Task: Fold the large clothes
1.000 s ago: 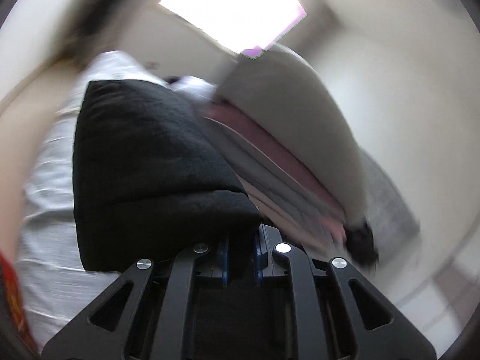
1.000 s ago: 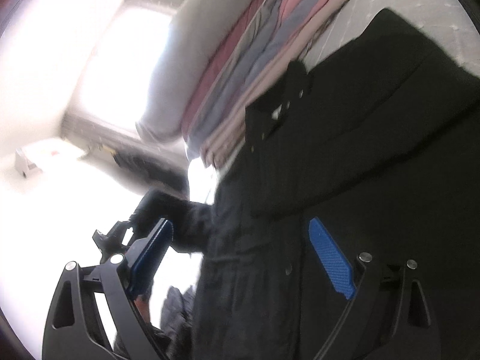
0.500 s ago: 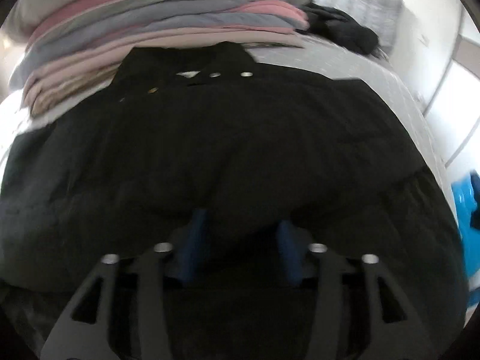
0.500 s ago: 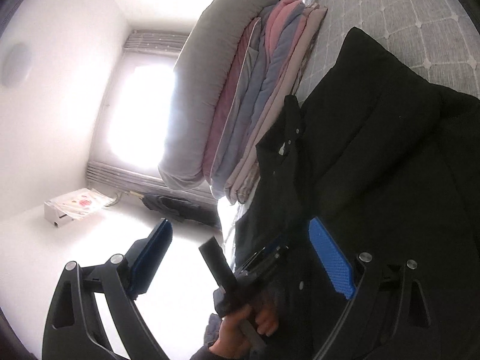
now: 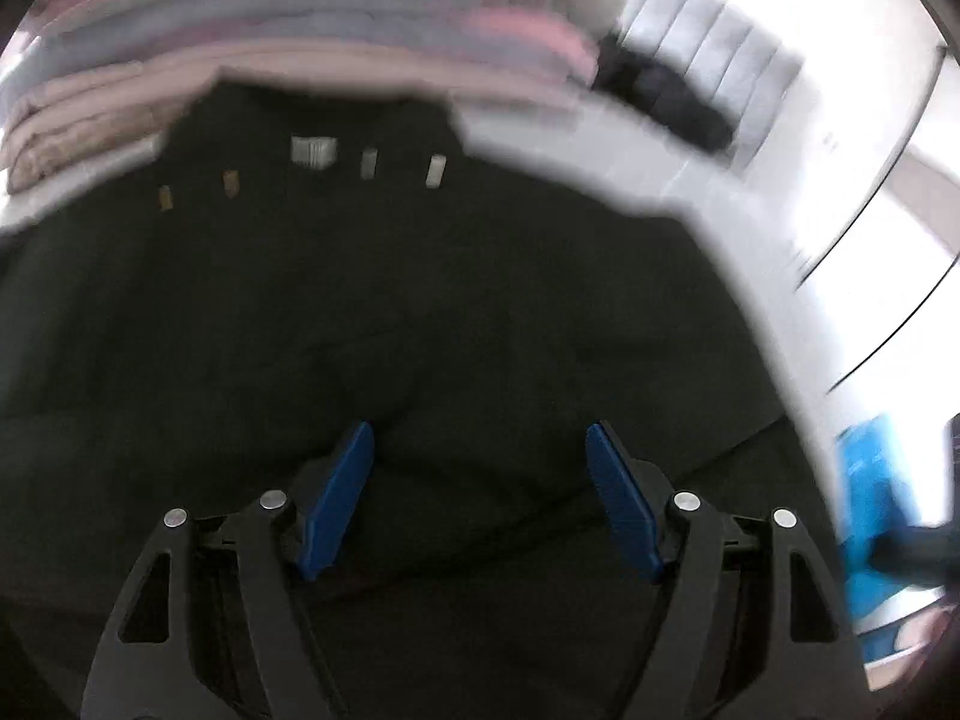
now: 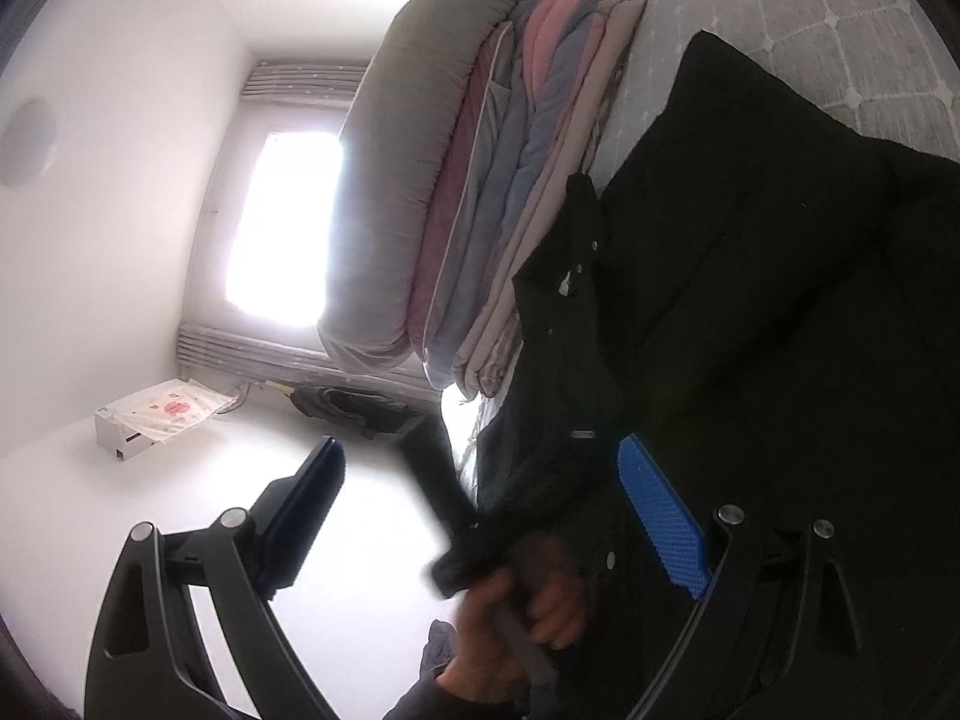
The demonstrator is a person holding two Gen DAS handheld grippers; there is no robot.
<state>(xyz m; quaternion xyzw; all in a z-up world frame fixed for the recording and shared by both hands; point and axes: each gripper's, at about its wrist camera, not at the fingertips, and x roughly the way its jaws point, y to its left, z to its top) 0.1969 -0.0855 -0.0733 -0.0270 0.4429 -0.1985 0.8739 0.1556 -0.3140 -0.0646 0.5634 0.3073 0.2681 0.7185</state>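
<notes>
Large black padded coat (image 5: 372,312) spread flat on the grey quilted bed (image 6: 798,6), collar end just beside a stack of folded pink, blue and beige quilts (image 6: 516,198). Left gripper (image 5: 477,480) above the coat's lower part, jaws wide apart, gripping nothing. Right gripper (image 6: 480,516) likewise spread wide and empty, beside the coat's edge.

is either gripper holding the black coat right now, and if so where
Neither. The left gripper is open over the black coat; the right gripper is open beside it.
</notes>
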